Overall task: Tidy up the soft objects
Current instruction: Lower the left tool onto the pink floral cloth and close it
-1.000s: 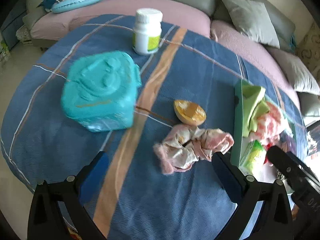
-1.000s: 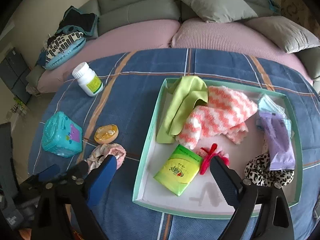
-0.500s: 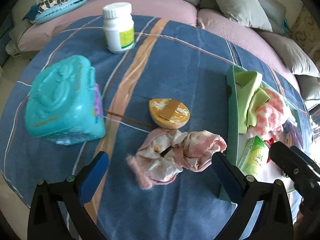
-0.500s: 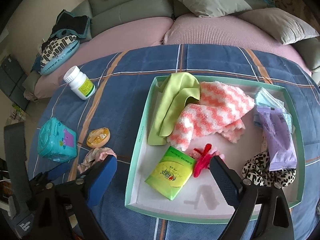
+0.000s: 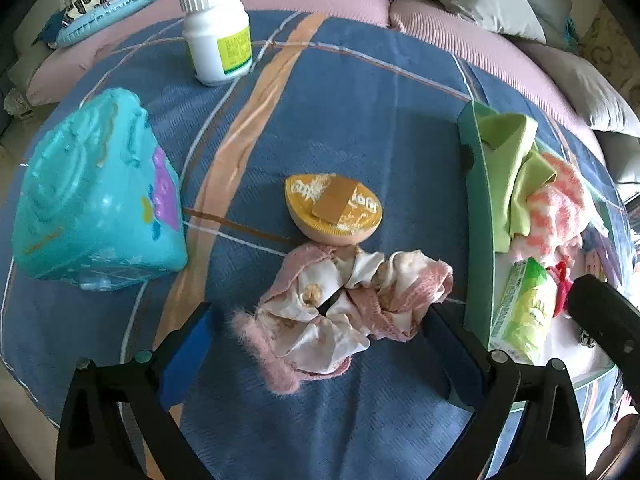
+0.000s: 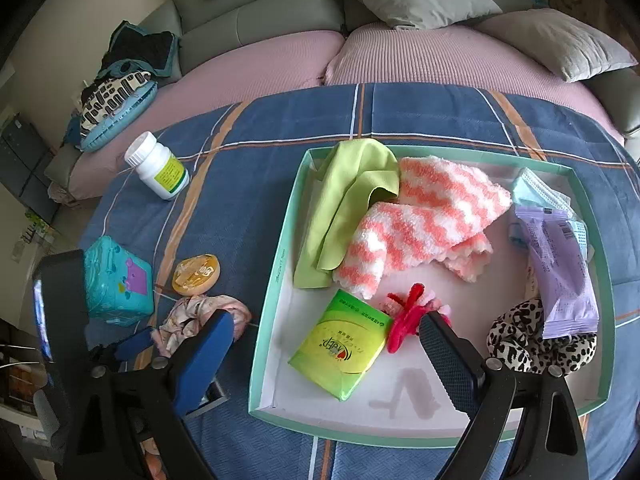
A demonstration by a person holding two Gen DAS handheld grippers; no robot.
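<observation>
Both claws are gaping wide: the left claw (image 5: 320, 340) is straddling one pink scrunchie (image 5: 348, 300); the right claw (image 6: 326, 344) is hovering over one tray (image 6: 276, 276). The tissue pack's (image 6: 344, 350) writing is unreadable.

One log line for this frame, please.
left hand-held gripper: open, straddling pink scrunchie on cloth | right hand-held gripper: open, empty, over tray | scrunchie outside tray

The right gripper (image 6: 324, 344) hangs spread wide over the near left corner of the green-rimmed tray (image 6: 276, 280). Inside lie a lime cloth (image 6: 344, 200), a striped fluffy towel (image 6: 424, 224), a green tissue pack (image 6: 344, 348) and a leopard scrunchie (image 6: 536, 340). A pink scrunchie (image 6: 200, 316) sits on the bedspread (image 6: 248, 184) just off the tray's left edge.
</observation>
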